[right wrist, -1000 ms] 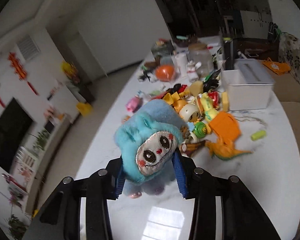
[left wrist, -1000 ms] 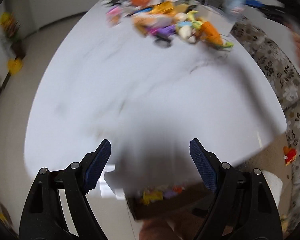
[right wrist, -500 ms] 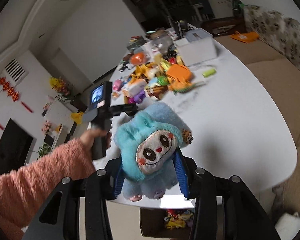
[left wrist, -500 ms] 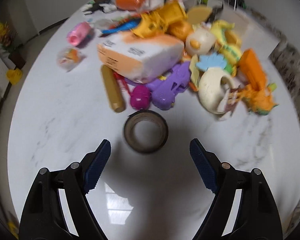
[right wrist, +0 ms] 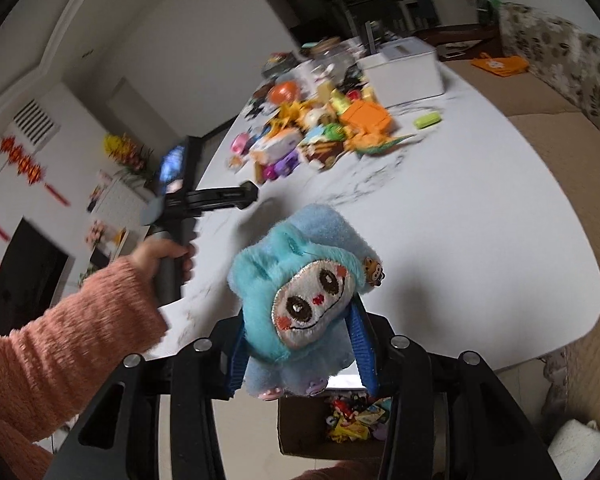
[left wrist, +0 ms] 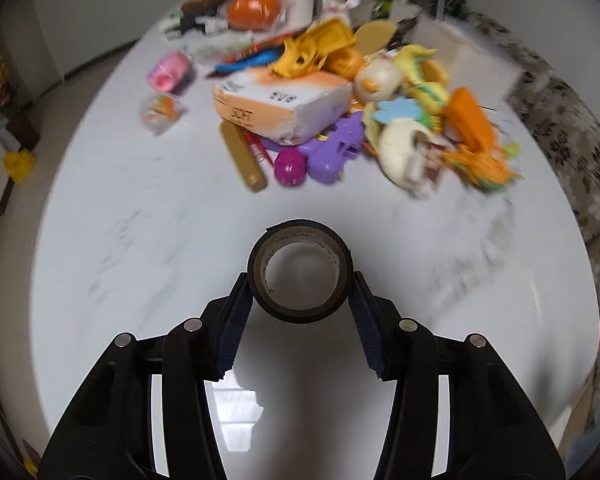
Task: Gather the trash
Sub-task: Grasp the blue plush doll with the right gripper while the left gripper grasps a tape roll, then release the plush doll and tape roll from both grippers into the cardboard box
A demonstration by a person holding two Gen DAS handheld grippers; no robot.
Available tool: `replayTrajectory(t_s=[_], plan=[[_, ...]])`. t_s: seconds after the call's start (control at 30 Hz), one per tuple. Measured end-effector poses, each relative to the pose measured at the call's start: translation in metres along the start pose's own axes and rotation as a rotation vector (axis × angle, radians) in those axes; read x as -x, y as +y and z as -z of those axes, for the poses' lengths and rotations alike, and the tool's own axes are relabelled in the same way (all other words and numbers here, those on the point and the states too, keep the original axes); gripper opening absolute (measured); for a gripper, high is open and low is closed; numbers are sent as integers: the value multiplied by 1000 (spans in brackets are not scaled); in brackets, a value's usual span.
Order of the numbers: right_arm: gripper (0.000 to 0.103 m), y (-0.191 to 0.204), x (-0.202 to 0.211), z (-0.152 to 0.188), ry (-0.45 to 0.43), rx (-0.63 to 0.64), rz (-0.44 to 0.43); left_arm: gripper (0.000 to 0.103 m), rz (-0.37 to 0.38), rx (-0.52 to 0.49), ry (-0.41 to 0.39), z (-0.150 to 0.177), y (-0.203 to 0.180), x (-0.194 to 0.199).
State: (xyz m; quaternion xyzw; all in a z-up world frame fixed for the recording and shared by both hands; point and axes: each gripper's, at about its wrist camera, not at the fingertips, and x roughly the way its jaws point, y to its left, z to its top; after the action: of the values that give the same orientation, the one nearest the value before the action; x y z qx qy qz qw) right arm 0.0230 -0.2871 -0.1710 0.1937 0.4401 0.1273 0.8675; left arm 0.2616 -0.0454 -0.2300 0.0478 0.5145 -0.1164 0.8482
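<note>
White table [left wrist: 140,208], blurred toy pile [left wrist: 340,92], plush [right wrist: 300,292] hides box [right wrist: 340,428]

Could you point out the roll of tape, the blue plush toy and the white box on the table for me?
roll of tape [left wrist: 300,312], left wrist view, on its dark lower rim.
blue plush toy [right wrist: 306,304], right wrist view, on its stitched face.
white box [right wrist: 404,70], right wrist view, on its front wall.

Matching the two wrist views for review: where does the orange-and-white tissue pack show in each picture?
Left wrist: the tissue pack lies upper centre, at the front of the toy pile, above the purple toy.
Right wrist: the tissue pack is small, upper centre-left, at the pile's left edge.
Shared landmark: the white storage box, behind the pile in both views.
</note>
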Motion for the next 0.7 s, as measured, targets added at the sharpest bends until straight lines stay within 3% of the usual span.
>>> replayTrajectory(t_s=[0.27,0.4,0.57,0.7], plan=[[44,31,-31,25,140,162,-54,49,-3,47,-11,116,7,106],[44,45,-46,53,256,251,-105,49,66,98,30,182,9,135],[44,56,-60,103,412,367,-125,49,128,113,137,270,-3,133],[44,45,-83,144,513,383,-96,49,146,127,259,321,-14,90]])
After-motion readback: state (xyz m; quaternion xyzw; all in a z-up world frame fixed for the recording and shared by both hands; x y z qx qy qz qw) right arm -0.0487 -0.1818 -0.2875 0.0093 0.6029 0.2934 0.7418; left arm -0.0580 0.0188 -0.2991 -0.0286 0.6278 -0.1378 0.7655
